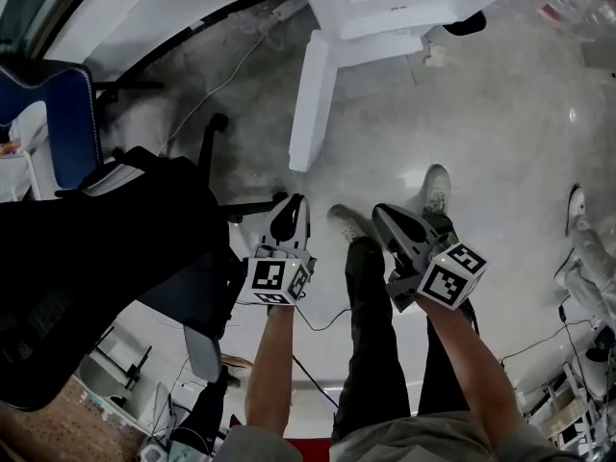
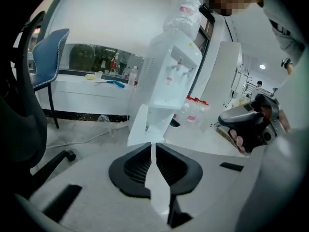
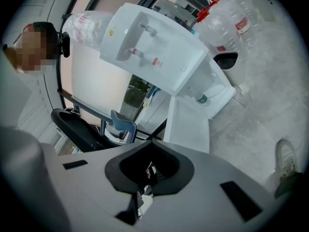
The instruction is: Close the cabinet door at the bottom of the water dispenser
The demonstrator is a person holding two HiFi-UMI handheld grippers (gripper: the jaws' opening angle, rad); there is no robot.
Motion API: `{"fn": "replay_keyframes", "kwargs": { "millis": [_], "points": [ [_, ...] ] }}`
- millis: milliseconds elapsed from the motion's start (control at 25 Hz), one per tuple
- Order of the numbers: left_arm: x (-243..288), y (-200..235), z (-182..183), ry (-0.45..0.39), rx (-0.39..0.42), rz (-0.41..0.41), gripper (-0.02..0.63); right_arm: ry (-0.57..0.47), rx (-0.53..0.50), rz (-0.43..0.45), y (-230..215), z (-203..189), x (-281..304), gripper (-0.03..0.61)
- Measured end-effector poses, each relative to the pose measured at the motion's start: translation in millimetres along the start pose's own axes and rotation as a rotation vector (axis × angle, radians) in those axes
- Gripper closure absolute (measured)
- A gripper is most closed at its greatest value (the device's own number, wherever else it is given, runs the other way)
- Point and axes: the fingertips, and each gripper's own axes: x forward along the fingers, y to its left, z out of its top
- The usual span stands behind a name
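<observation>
Left gripper (image 2: 153, 147) jaws were all but shut, with only a thin slit between the pads and nothing in it. Right gripper (image 3: 149, 143) jaws were closed tip to tip, also empty. That fits the job, in my read: a door gets pushed, not pinched, so closed jaws give a blunt nose to shove with. In the head view both grippers sat side by side at frame centre, held out low in front of the person's legs. They pointed up-frame toward the target and touched nothing. Cabinet door (image 1: 313, 99) stood open, a white panel swung out from the base of the water dispenser (image 1: 380, 3) at the top of the head view, well apart from both grippers. The left gripper view had the door just above the jaw tips at centre, standing to the left of the open compartment. The right gripper view showed it as a flat white slab at centre right, below the tilted dispenser body. Bottle (image 2: 183, 11) sat on top of the dispenser. Black office chair (image 1: 106, 268) filled the left of the head view, close beside the left gripper, with a blue chair (image 1: 69, 114) at upper left. Task looked not started, door wide open. Likely next step: bring one gripper to the door's outer face and push it round.
</observation>
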Motion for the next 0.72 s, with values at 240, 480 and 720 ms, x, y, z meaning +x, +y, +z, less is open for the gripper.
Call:
{"fn": "replay_keyframes", "kwargs": {
  "millis": [240,480,720],
  "points": [
    [18.5,28.4,-29.2,0.048,0.043,-0.018,0.518,0.008,0.013,-0.012,-23.5,-15.7,2.8,0.568],
    [35.1,51.5,-48.4,0.133,0.199,-0.022,0.499,0.012,0.032,-0.024,-44.1,-25.6,-0.5,0.568],
    [51.6,55.6,-47.2,0.19,0.397,-0.061,0.485,0.013,0.047,-0.034,-54.6,-33.5,-0.4,0.568]
  ]
}}
